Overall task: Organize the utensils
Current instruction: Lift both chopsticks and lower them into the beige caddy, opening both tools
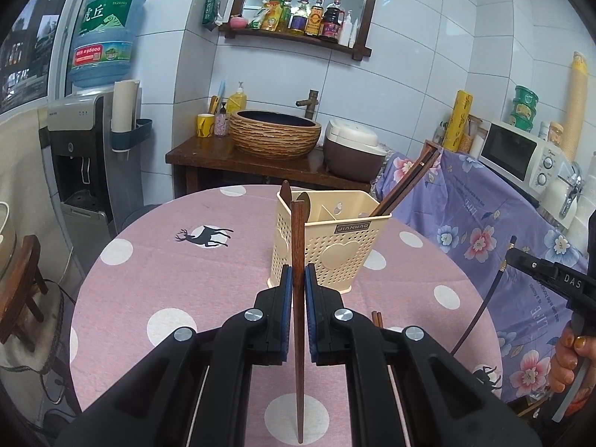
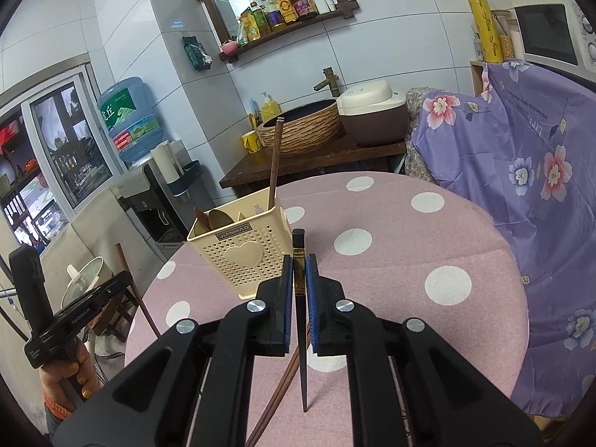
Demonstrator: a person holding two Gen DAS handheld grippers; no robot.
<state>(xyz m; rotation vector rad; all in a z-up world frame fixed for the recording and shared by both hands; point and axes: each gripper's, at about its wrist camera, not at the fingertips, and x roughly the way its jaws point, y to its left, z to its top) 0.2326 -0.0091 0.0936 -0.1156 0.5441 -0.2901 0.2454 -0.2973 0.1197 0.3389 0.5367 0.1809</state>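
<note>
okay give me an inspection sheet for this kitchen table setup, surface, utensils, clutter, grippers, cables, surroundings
Surface: round table under a pink polka-dot cloth with deer prints.
Job's things: cream utensil holder upright, holding chopsticks and wooden spoons; loose chopsticks lie on the cloth.
Clutter: nothing seen on the table.
Grippers: left gripper shut on a brown chopstick; right gripper shut on a dark chopstick.
Cables: cords on the floor, left of the table.
Surroundings: water dispenser, basin, rice cooker, microwave.

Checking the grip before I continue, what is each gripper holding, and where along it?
Left gripper: brown chopstick, clamped near its upper third. Right gripper: dark chopstick, near its thick top end.
</note>
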